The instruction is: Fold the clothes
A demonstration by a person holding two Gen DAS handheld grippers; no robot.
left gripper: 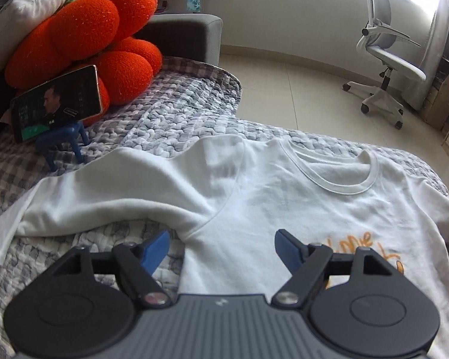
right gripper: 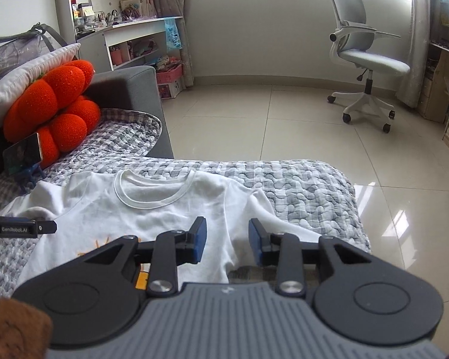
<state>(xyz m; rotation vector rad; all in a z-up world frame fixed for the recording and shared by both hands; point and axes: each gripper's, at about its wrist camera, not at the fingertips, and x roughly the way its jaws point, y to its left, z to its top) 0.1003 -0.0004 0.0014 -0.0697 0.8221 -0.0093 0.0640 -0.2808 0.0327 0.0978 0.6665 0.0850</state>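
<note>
A white shirt (left gripper: 254, 203) is spread flat, print up, on the quilt (right gripper: 299, 185), collar toward the chair (right gripper: 365, 59), sleeves out; no fold is seen. The left gripper (left gripper: 221, 246) and right gripper (right gripper: 227, 239) are held spread, empty, above its armpits.

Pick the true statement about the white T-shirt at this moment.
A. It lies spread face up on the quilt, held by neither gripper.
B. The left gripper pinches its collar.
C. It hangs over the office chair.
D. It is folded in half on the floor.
A: the white T-shirt lies spread on the quilt, collar and print up, with the left gripper and right gripper both open.
</note>
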